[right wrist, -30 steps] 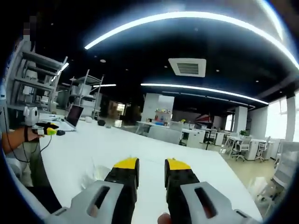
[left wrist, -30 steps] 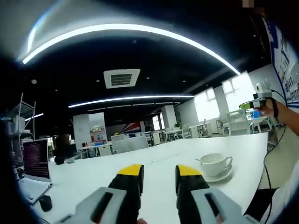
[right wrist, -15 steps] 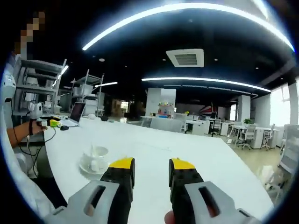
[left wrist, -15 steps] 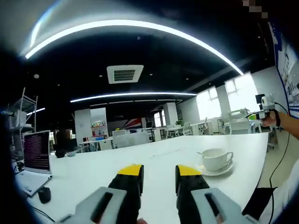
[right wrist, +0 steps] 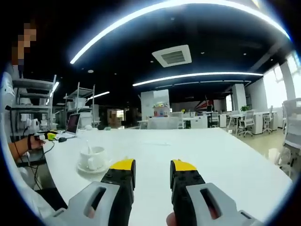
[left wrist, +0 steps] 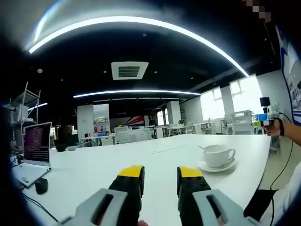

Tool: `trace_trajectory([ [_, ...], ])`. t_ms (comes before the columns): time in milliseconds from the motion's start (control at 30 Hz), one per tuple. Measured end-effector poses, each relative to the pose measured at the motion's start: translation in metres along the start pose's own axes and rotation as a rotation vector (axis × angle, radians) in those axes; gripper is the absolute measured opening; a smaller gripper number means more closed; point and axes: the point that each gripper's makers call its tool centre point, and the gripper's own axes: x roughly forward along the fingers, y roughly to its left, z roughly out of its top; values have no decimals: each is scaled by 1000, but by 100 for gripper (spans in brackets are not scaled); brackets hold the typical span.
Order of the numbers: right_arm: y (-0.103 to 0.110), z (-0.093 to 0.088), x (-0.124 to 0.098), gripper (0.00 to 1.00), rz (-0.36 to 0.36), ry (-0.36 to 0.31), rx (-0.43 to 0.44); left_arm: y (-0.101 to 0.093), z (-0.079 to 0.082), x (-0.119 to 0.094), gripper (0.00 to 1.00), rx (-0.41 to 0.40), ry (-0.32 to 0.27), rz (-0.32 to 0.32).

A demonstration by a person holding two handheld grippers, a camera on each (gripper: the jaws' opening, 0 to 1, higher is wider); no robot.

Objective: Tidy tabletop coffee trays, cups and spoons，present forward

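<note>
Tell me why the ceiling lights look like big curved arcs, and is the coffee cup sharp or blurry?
Left gripper view: the fisheye lens bends the ceiling light strip into an arc, and the cup on its saucer is fairly crisp against bright windows. Right gripper view: the same bending of the strip; the cup is softer, paler, low-contrast on the white table.

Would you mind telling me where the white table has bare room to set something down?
The table is bare between the laptop and the cup on its saucer, and ahead of the left gripper. In the right gripper view, everything beyond the cup is open. Only the laptop's corner, with its mouse and cable, looks crowded.
</note>
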Motion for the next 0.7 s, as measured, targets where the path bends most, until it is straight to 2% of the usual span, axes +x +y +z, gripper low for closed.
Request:
trace_trajectory([
  [233, 0, 5, 1, 31, 3, 6, -20, -1, -3, 3, 29, 2, 24, -6],
  [367, 1, 9, 4, 30, 15, 21, -13, 1, 2, 5, 29, -46, 36, -17],
  [567, 12, 9, 15, 32, 79, 88, -33, 1, 13, 12, 30, -90, 53, -66],
  [700, 22, 5, 24, 33, 133, 139, -65, -5, 10, 19, 31, -94, 110, -115],
])
